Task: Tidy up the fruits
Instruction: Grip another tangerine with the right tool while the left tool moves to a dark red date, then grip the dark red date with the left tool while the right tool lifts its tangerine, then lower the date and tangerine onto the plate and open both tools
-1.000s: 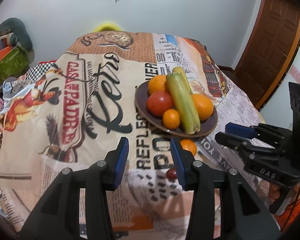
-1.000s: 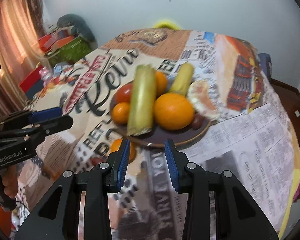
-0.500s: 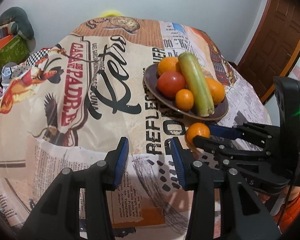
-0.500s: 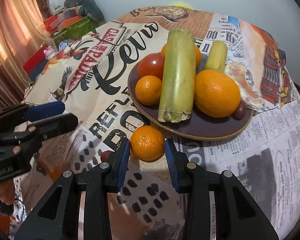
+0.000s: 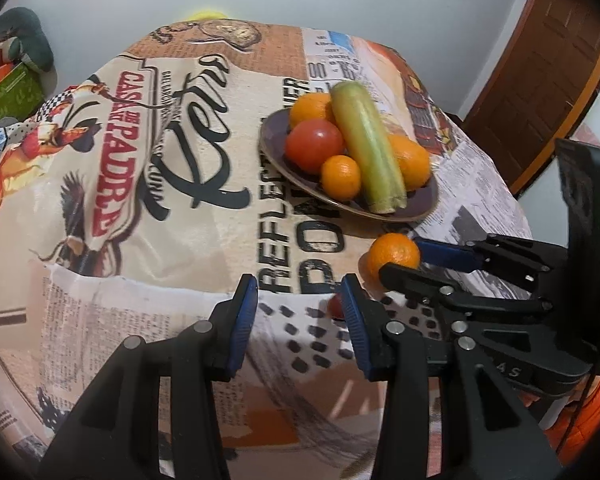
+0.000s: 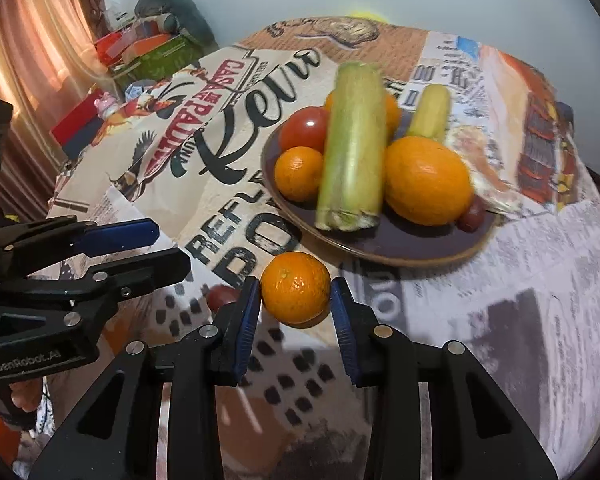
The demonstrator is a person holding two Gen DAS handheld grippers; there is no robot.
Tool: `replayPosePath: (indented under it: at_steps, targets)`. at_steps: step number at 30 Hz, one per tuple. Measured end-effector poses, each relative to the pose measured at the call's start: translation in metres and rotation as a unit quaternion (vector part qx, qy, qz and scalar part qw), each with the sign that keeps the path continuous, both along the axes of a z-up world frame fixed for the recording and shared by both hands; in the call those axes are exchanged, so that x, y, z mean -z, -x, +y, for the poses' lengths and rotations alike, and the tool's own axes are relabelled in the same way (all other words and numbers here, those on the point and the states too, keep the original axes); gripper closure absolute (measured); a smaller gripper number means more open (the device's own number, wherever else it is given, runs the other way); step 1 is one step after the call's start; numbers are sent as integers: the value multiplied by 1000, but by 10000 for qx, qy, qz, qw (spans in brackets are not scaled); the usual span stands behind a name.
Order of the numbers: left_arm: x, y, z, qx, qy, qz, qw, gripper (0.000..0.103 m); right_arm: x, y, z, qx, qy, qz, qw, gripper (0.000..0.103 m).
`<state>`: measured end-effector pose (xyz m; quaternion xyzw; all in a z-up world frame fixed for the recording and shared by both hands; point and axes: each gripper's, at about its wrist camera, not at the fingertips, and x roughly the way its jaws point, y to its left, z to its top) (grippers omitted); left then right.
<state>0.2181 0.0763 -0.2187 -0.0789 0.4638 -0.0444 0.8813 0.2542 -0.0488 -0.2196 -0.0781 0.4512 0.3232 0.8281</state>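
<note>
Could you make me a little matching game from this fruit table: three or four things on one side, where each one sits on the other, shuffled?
Things:
1. loose mandarin
2. tomato
3. small dark red fruit
4. pale green stalk

Places:
A. lying lengthwise across the middle of the plate
B. on the cloth, left of the right hand-held gripper
C. on the cloth between that gripper's blue pads
D. on the plate, beside a smaller mandarin

Pairs: 1-C, 2-D, 3-B, 4-A

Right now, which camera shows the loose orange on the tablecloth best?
The right wrist view: the loose orange sits whole between the right gripper fingertips. The left wrist view shows it smaller, off to the side, partly covered by that gripper.
</note>
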Motion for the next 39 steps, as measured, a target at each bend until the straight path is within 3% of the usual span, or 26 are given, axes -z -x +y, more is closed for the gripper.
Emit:
replayPosePath:
  at_steps: [13,18,29,39]
  targets:
    - [20,-2,-34,346,-99,224,9991,60,-20,16,-55,509,-156,-326,9980,70]
    - [30,-7,-35,362,-134,330,9987,77,-19,12,-62,585,-159,-341,9976,70]
    - [13,-4,-31,290,-202,112,9993,77,-20,7,-73,743,-254,-330,9964,70]
    - [-14,-29,-13,85,-244,-292,9992,77,-29,-15,-74,882,-348,-470,9944,70]
